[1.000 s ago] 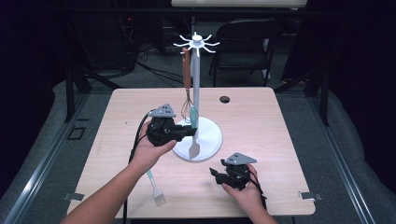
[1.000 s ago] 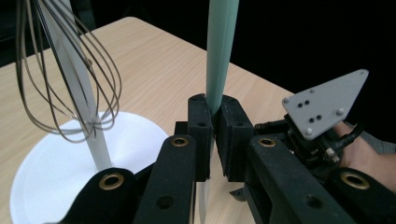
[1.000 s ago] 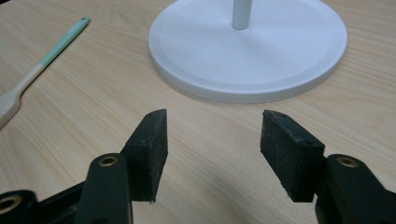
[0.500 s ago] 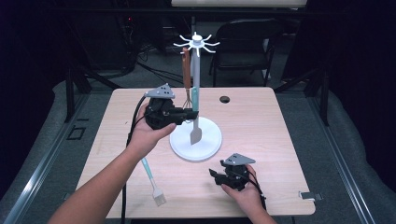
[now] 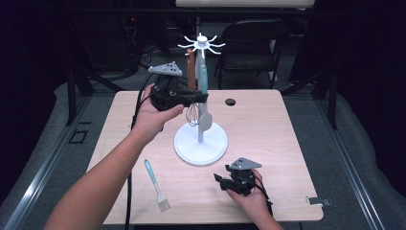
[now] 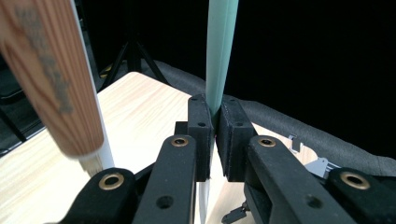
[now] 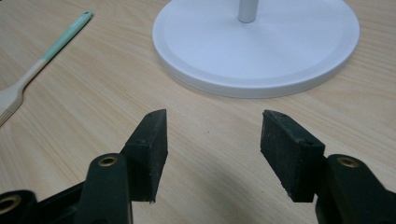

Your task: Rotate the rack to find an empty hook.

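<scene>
The mint-handled spatula (image 5: 204,98) is being gripped at its handle by the left claw (image 5: 200,97), jaws pressed shut on it, just beside the white stand (image 5: 200,143); the handle's top should be guided to a free hook at the stand's crown (image 5: 201,44), the blade being kept clear of the whisk (image 5: 192,113); release is best delayed until it hangs; the right claw (image 7: 212,140) is being held wide open and empty on the table (image 5: 287,124), near the stand's base.

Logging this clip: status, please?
Left gripper shut on green-handled spatula, held upright by rack. Right gripper open, idle on table. Whisk hangs close alongside.
</scene>
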Tool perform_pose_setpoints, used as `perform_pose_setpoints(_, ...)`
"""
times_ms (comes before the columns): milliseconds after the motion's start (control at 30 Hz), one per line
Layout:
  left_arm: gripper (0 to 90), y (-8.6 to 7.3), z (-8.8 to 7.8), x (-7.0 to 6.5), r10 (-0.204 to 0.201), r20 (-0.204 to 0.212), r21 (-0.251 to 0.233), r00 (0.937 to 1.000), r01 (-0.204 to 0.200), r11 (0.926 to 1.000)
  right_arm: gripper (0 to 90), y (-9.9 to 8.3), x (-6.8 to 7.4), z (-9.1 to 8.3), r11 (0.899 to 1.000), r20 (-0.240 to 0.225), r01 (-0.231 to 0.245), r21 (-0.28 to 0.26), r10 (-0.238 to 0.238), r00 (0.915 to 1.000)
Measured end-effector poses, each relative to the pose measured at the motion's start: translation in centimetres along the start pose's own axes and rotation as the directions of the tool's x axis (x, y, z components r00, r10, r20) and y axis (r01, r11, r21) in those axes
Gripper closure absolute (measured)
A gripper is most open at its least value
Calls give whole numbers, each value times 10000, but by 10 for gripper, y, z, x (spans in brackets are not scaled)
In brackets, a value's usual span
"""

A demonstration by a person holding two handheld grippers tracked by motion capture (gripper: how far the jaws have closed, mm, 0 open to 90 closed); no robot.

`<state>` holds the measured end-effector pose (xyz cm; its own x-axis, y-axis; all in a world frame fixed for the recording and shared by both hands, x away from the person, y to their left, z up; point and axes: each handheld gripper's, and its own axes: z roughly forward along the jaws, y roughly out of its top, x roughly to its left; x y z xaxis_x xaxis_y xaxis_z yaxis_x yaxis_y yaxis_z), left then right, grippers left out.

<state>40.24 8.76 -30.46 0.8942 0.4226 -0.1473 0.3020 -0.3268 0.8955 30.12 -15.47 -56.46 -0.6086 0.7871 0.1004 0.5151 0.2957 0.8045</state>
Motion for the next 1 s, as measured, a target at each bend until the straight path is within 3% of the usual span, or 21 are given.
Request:
perform_pose_setpoints(267,844,13,-1,6,-274,237,-108,9993,276,9996,413,0,1,0,9999,-113,-23,-120,22,9999)
perform_pose_setpoints(600,844,13,3,17,-878,554,-153,9946,888,9959,413,0,1,0,10000,-130,35,-63,-36,9999)
perform_pose_setpoints(767,843,11,5,21,-1007,467,-139,9938,1014,9947,413,0,2,1,10000,-126,44,-74,-45,9999)
perform_pose_setpoints(1000,829,10,6,27,-1086,-144,-180,9940,1083,9940,413,0,2,1,9999,-74,136,-68,-137,9999)
